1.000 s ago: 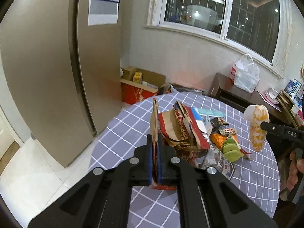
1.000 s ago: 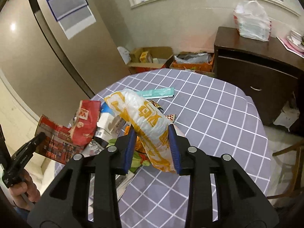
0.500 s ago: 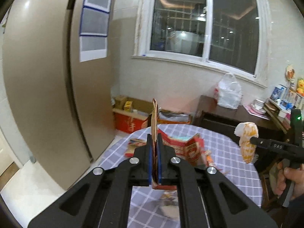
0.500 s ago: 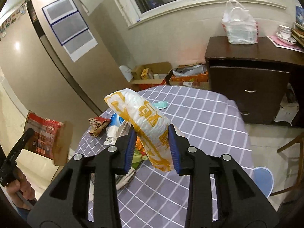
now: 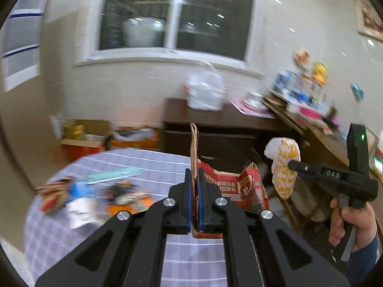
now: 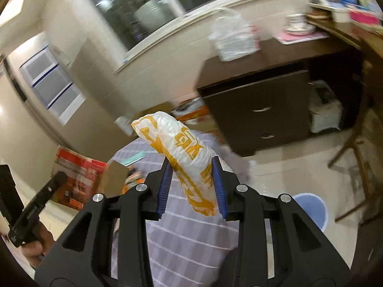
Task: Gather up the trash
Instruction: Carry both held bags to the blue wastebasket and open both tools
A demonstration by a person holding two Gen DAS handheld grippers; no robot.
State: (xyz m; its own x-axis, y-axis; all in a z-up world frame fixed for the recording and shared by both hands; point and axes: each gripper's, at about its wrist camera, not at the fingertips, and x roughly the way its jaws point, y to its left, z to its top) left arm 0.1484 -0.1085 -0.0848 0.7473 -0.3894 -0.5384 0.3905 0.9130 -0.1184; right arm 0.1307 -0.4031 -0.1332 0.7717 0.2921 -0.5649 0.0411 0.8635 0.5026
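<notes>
We count two hand-held grippers, the left hand-held gripper [image 5: 194, 192] and the right hand-held gripper [image 6: 191, 186]. Each carries one piece of trash: one flattened red-and-brown paper bag [image 5: 229, 186] and one white-and-yellow plastic bag [image 6: 189, 157]. We see one table [image 5: 153, 165] with a checked cloth; the litter on its left side is too blurred to count. Farther off stand one dark cabinet [image 6: 263, 110], one white plastic bag [image 5: 205, 91] on it, and one blue bin [image 6: 313, 209] on the floor.

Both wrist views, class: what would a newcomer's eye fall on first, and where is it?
First, the yellow-and-white plastic bag, clamped in the right gripper above the checked table. Next, the red and brown paper bag, pinched by its edge in the left gripper, with wrappers on the table behind.
</notes>
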